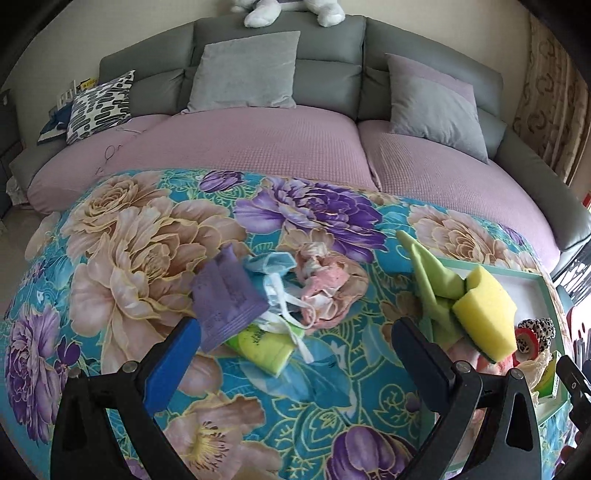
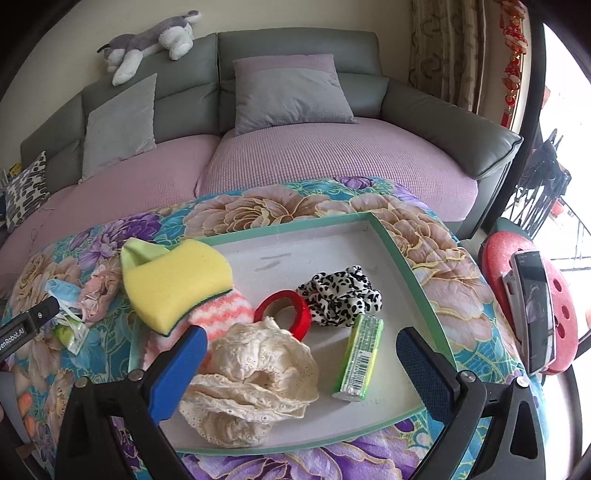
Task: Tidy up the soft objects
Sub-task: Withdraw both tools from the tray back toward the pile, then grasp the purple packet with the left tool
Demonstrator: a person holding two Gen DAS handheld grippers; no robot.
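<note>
Both the left gripper (image 1: 295,343) and right gripper (image 2: 301,354) stand wide open, holding nothing. The yellow sponge (image 2: 177,282) leans on the tray (image 2: 399,254) rim; it may tumble outside if nudged.

tray (image 1: 532,275): far side cut off by right picture edge | pink striped cloth (image 2: 221,314): partly hidden under yellow sponge (image 2: 177,280) in tray | green packet (image 1: 258,347): left of tray, partly covered by purple cloth (image 1: 225,299), label too small to read | plush toy (image 1: 291,11): beyond tray, head cut off by top edge
</note>
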